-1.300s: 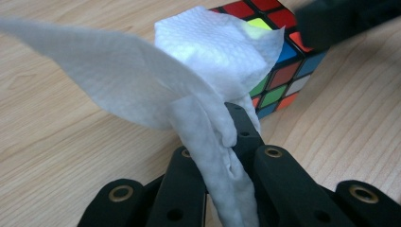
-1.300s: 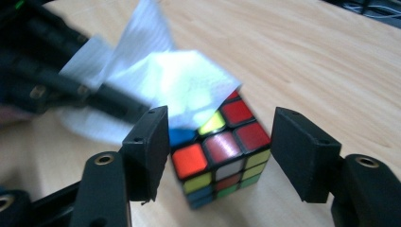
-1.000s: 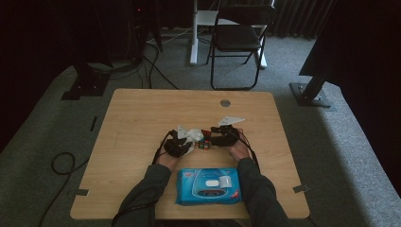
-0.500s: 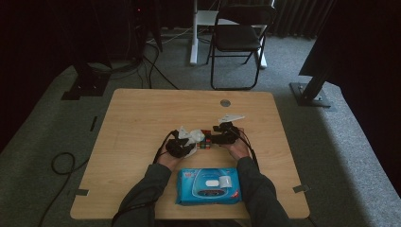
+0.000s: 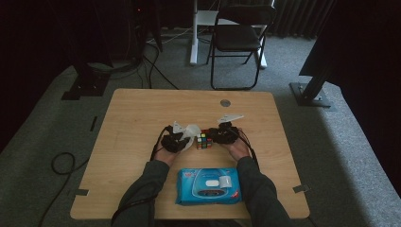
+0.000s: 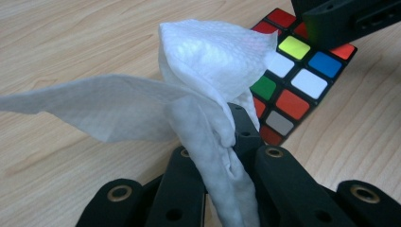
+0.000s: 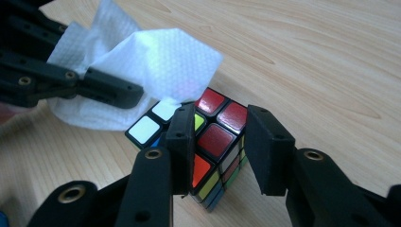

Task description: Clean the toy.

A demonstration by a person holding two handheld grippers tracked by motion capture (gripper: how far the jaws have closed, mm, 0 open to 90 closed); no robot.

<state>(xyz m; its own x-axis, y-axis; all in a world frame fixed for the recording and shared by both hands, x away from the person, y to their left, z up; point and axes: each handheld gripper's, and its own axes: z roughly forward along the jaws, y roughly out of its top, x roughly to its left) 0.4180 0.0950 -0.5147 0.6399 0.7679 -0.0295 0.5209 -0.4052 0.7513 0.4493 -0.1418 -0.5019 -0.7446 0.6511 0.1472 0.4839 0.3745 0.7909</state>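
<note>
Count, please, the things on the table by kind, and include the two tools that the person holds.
Puzzle cube: 1
White wipe: 1
Blue wipes pack: 1
Round grey disc: 1
Hand-held gripper: 2, the left shut on the white wipe, the right with its jaws on the puzzle cube
Total: 6
</note>
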